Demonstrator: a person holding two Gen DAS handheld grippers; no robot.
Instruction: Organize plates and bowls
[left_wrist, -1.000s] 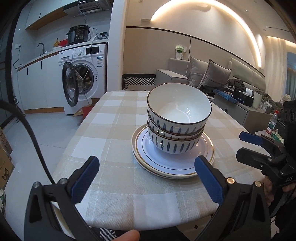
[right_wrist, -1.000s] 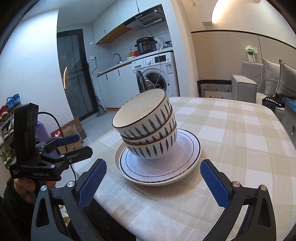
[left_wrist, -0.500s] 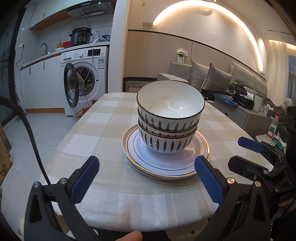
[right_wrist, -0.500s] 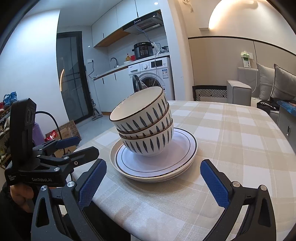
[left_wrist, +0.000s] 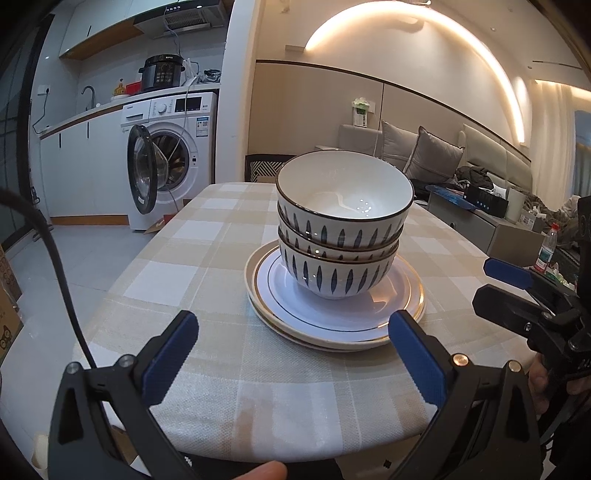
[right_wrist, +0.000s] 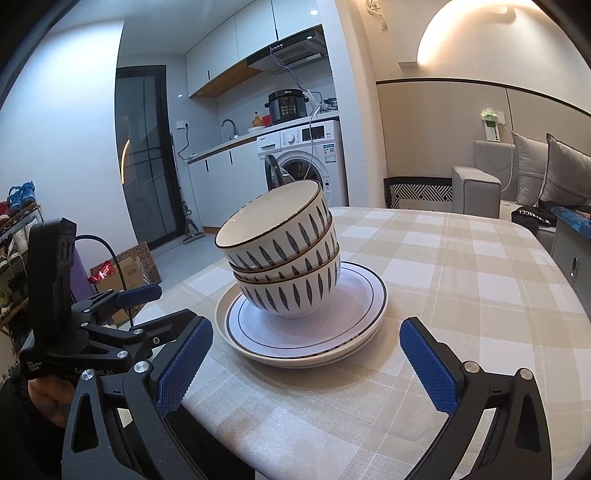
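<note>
Three white bowls with dark leaf marks (left_wrist: 341, 236) (right_wrist: 284, 258) are nested in a leaning stack on stacked white plates (left_wrist: 280, 302) (right_wrist: 354, 328) on the checked tablecloth. My left gripper (left_wrist: 295, 350) is open and empty, just in front of the plates near the table's edge. My right gripper (right_wrist: 306, 362) is open and empty, also just short of the plates. Each gripper shows in the other's view: the right one at the right edge (left_wrist: 517, 291), the left one at the left edge (right_wrist: 122, 314).
The table (left_wrist: 207, 266) with its beige checked cloth extends behind the stack. Beyond it stand a washing machine with an open door (left_wrist: 166, 173), a kitchen counter, and a grey sofa (left_wrist: 424, 158). Boxes and a shoe rack (right_wrist: 18, 221) sit on the floor.
Both grippers have lowered and pulled slightly back toward the table's edge, staying open. The bowls and plates have not moved.
</note>
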